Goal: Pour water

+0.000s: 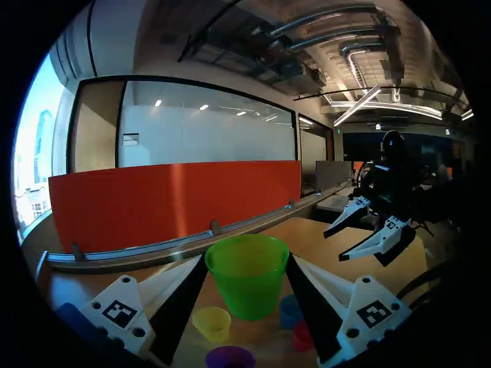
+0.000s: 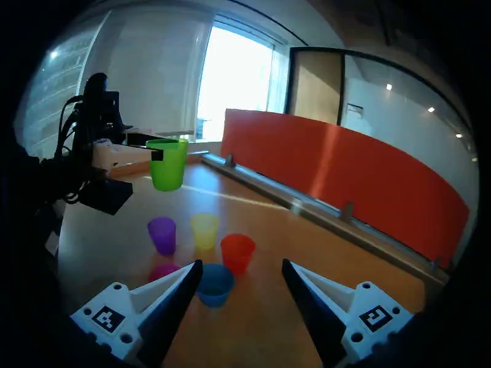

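At far left in the right gripper view, the left gripper [image 2: 154, 154] holds the green cup [image 2: 167, 164] upright in the air above the bench [image 2: 245, 331], its fingers pressed on both sides. Lower and further right, five small cups stand close together: purple cup [image 2: 162, 235], pink cup [image 2: 161, 270], yellow cup [image 2: 204, 230], blue cup [image 2: 214, 285], and red cup [image 2: 237, 253]. The right gripper [image 2: 240, 264] has its fingers spread wide, gripping nothing. An orange screen [image 2: 344, 172] runs along the bench at right.
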{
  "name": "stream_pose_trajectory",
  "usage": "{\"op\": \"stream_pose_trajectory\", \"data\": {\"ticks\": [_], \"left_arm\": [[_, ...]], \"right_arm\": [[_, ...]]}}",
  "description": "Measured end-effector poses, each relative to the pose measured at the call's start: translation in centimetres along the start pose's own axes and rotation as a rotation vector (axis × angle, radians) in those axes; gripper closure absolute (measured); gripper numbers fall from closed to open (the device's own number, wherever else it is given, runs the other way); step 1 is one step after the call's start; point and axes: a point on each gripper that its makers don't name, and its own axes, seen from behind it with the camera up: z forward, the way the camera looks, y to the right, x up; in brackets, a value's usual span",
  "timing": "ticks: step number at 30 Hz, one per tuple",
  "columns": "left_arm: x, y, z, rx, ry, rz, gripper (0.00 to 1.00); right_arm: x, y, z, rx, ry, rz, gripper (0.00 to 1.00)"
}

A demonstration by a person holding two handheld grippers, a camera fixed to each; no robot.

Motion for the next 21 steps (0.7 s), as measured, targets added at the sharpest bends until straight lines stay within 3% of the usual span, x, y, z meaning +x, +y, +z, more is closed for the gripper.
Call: {"op": "stream_pose_trajectory", "data": {"ticks": [21], "left_arm": [[-0.5,-0.9,-1.1,0.028,-0.008,0.007,0.11]], "right_arm": [[-2.2,-1.2,4.4,0.1,-0.078,-0.024,0.0]]}}
